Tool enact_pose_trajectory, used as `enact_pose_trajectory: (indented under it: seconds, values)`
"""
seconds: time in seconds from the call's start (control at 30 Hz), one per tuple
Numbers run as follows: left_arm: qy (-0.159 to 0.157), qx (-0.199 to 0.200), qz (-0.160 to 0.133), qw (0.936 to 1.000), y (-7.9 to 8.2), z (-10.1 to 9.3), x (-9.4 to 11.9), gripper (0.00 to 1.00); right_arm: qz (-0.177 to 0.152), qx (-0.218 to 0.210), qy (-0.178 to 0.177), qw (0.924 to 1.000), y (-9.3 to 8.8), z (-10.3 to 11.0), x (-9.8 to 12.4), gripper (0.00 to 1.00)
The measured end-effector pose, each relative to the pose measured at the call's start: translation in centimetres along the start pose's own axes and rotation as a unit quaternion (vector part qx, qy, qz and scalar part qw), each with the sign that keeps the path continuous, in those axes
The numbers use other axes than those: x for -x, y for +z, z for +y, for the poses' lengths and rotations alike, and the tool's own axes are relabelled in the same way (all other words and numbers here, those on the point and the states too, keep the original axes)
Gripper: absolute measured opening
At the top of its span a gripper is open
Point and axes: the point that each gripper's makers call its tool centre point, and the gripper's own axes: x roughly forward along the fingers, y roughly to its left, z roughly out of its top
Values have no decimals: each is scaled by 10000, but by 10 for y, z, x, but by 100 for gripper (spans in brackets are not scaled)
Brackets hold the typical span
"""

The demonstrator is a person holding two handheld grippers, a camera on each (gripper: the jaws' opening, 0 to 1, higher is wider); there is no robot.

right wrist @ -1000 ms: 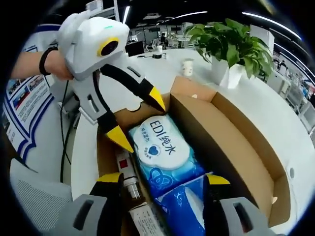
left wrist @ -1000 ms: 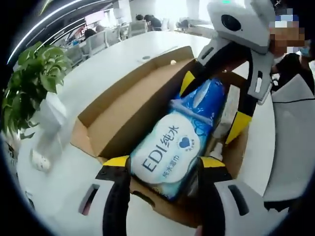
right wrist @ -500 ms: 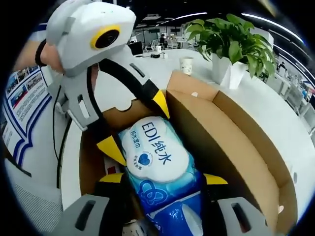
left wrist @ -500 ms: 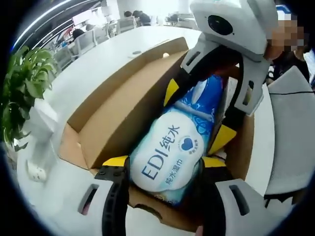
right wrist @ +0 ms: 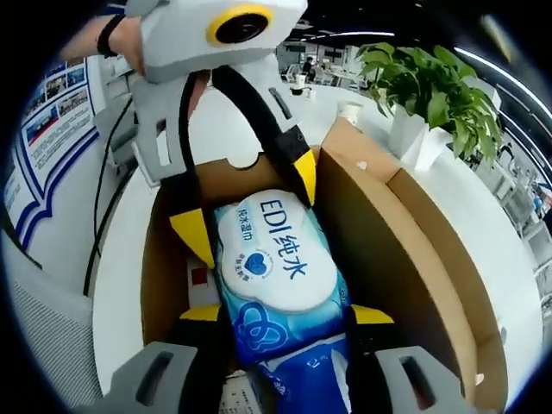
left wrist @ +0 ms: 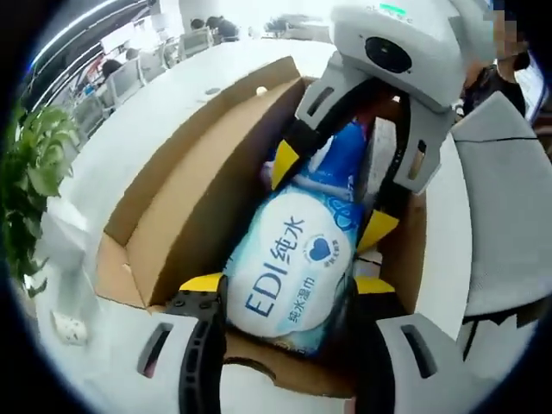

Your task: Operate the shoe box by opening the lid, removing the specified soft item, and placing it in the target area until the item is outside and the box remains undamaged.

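Spreading across both views, a white surface carries an open cardboard shoe box, whose lid is folded back along the right of the right gripper view. A potted plant stands at the upper right of that view, beyond the box, with a paper cup to its left. Inside the box lies a blue-and-white pack of wet wipes printed "EDI", centre frame in both views. The left gripper has its yellow-tipped jaws clamped on the near end of the pack at the bottom of the left gripper view; it enters the right gripper view from the top, held by a hand. The right gripper has its jaws pressed against the pack's sides at the opposite end.
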Motion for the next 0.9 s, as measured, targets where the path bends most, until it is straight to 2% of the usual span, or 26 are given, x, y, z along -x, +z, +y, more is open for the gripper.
enact_pose_trajectory:
  seconds: [0.1, 0.13, 0.2, 0.23, 0.3, 0.37, 0.5, 0.6, 0.63, 0.9]
  values:
    - [12, -783, 560, 9953, -14, 3, 0, 56, 62, 65, 18, 10000, 0, -1, -1, 54]
    - [-7, -991, 789, 9919, -22, 2, -3, 57, 116, 166, 44, 9998, -1, -2, -3, 54]
    - [-56, -1387, 1003, 9852, -32, 0, -9, 62, 242, 402, 52, 9989, -4, -2, -5, 54]
    - [5, -1231, 776, 9894, -24, 1, -9, 60, 278, 473, 71, 9985, -4, -1, -6, 55]
    - [-57, -1046, 778, 9915, -26, 6, -12, 60, 401, 736, 64, 9965, -6, -1, -9, 56]
    - [-109, -868, 700, 9937, -24, 6, -15, 60, 402, 721, 59, 9966, -5, -2, -12, 55]
    - [-84, -995, 723, 9924, -23, 7, -22, 59, 450, 751, 122, 9961, -5, -4, -15, 56]
    - [-126, -1252, 810, 9887, -22, 5, -27, 59, 441, 756, 249, 9959, -6, -4, -16, 57]
    - [-130, -1215, 835, 9890, -26, 9, -33, 59, 429, 721, 281, 9961, -6, -4, -17, 58]
    - [-117, -1316, 648, 9891, -26, 12, -38, 60, 443, 618, 384, 9964, -6, -3, -19, 57]
